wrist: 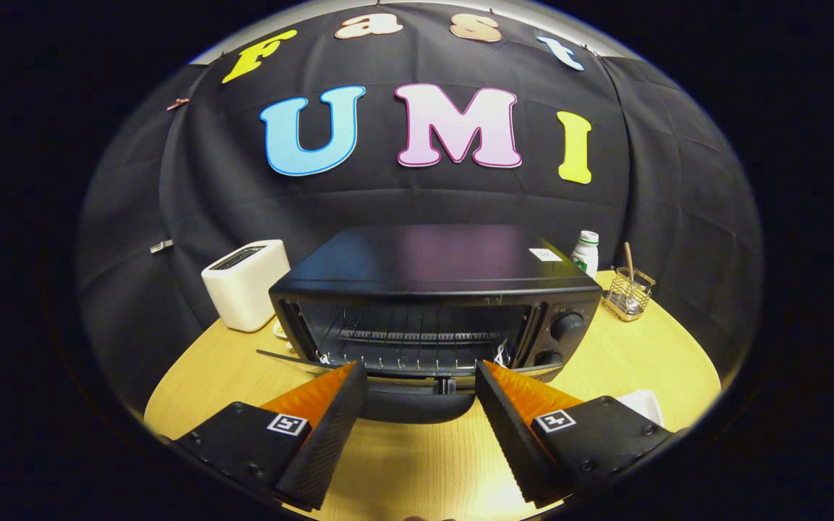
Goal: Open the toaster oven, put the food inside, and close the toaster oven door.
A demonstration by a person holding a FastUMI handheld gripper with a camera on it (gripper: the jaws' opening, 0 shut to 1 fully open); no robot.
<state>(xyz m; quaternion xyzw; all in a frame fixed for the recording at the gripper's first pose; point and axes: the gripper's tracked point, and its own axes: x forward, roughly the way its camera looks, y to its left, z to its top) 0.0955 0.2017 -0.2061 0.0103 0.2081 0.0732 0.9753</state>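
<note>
no readable text, small white sticker (545, 254) on toaster oven (431, 260) top illegible

The gripper (420, 376) holds its fingers spread wide with nothing between them, just before the black toaster oven (435, 300), whose door (406, 398) hangs fully open.

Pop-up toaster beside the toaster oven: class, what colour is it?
White toaster, seen clearly in the gripper view.
</note>
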